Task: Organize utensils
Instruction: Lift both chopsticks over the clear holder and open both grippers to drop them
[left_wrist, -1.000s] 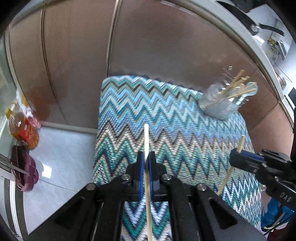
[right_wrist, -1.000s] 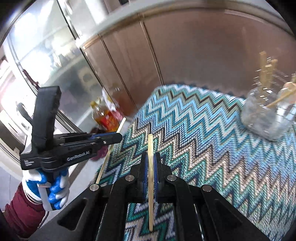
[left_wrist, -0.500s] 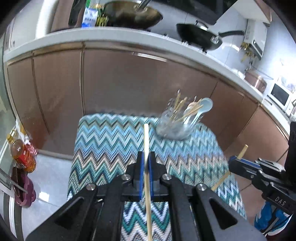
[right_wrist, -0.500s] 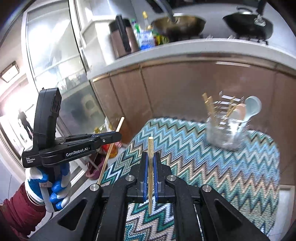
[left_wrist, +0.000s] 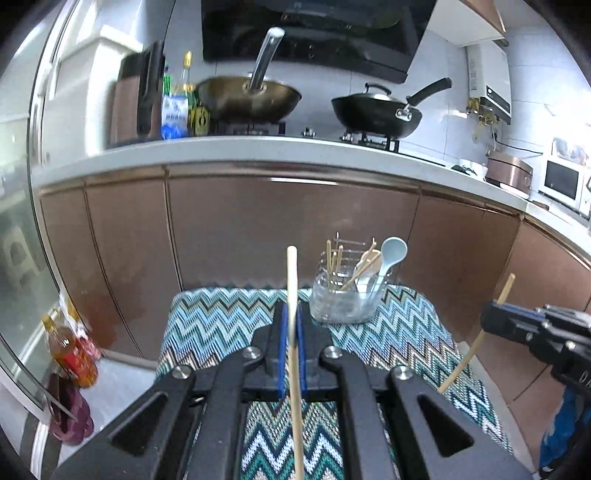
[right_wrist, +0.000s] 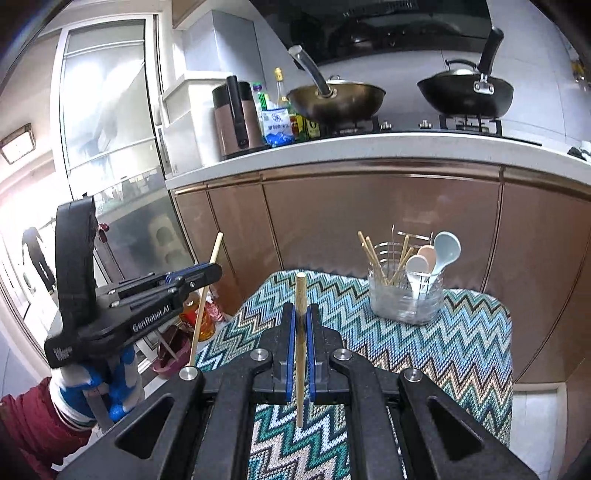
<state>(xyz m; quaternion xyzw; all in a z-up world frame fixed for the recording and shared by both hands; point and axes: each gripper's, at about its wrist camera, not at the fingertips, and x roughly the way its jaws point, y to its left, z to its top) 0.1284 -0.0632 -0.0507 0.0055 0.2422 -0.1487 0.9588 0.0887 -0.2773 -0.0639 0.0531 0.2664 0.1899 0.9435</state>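
My left gripper (left_wrist: 291, 314) is shut on a pale wooden chopstick (left_wrist: 292, 280) that stands upright between its blue pads. My right gripper (right_wrist: 301, 314) is shut on a second chopstick (right_wrist: 300, 291), also upright. Each gripper shows in the other's view: the right one (left_wrist: 493, 321) at the right edge, the left one (right_wrist: 210, 272) at the left, held by a blue-and-white gloved hand (right_wrist: 110, 384). Ahead of both, at the far end of the zigzag cloth (left_wrist: 229, 321), stands a clear utensil holder (left_wrist: 345, 299) with several chopsticks and spoons. Both grippers hang above the cloth, short of the holder.
Brown cabinet doors (left_wrist: 288, 229) rise behind the cloth-covered table under a white counter (left_wrist: 258, 151) with two woks, bottles and a kettle. An oil bottle (left_wrist: 72, 354) and a purple item stand on the floor to the left. A glass door (right_wrist: 110, 129) lies further left.
Both grippers have risen and tilted up with their chopsticks. The counter and woks have come into view, and the holder now sits more central and upright ahead.
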